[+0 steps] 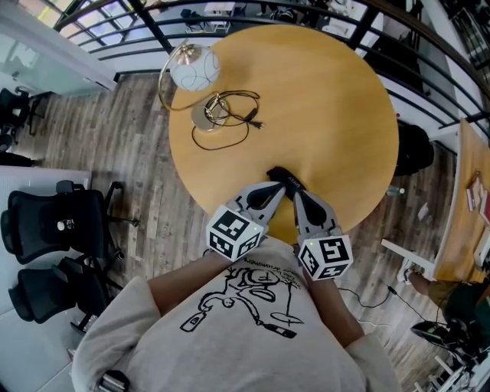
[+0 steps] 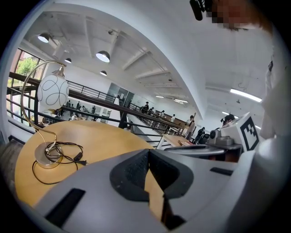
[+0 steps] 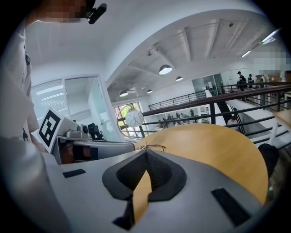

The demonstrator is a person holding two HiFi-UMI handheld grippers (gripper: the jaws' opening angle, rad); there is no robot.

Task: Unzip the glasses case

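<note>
No glasses case shows in any view. Both grippers hover over the near edge of the round wooden table [image 1: 329, 99], close together with their tips almost meeting. My left gripper [image 1: 280, 185] is shut with nothing between its jaws; in its own view the closed black pads [image 2: 136, 170] point across the table [image 2: 100, 136] toward the lamp. My right gripper [image 1: 294, 187] is shut and empty too, its pads [image 3: 157, 170] meeting above the tabletop [image 3: 213, 145].
A globe lamp [image 1: 194, 67] with a gold arc stem and a tangled black cable [image 1: 237, 115] stands at the table's far left. Black office chairs [image 1: 53, 230] are on the floor to the left. A railing [image 1: 253, 9] runs behind, and another desk [image 1: 471, 191] lies at right.
</note>
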